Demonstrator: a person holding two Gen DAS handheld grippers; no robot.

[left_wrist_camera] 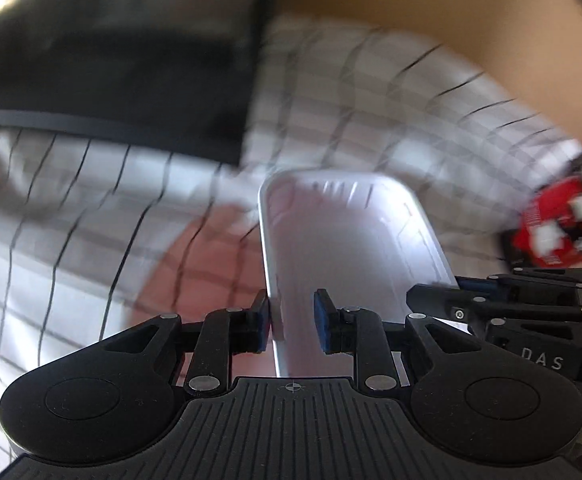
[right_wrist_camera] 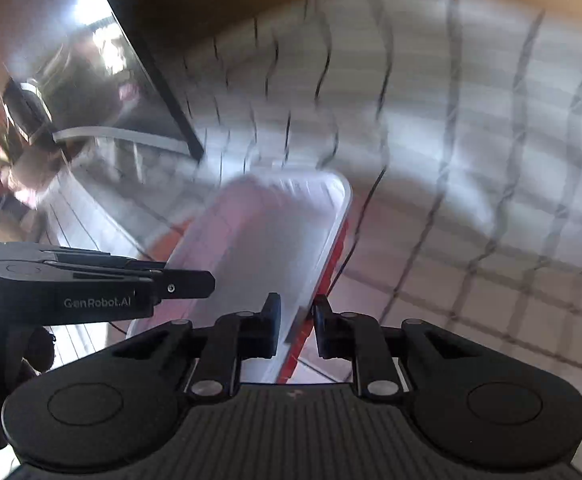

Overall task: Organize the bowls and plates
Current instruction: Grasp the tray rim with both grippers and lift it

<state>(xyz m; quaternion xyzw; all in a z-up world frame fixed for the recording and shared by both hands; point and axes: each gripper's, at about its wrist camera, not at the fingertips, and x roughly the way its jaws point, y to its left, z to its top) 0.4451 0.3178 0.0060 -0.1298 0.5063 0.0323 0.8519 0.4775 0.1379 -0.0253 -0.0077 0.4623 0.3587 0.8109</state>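
Two tools point(left_wrist_camera: 291, 320) point(right_wrist_camera: 296, 326) pinch one white tray's point(left_wrist_camera: 343, 240) opposite rims.

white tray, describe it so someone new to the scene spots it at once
Start from the checked tablecloth with dark grid lines. In its middle lies the white tray, oblong with rounded corners and a raised rim, its long edges between the left tool and right tool. Its plain white sets it apart from the red plate beneath.

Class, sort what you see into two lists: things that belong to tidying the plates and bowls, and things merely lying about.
Job:
white rectangular plate
left claw
right claw

Lying about:
checked tablecloth
red and white packet
dark screen
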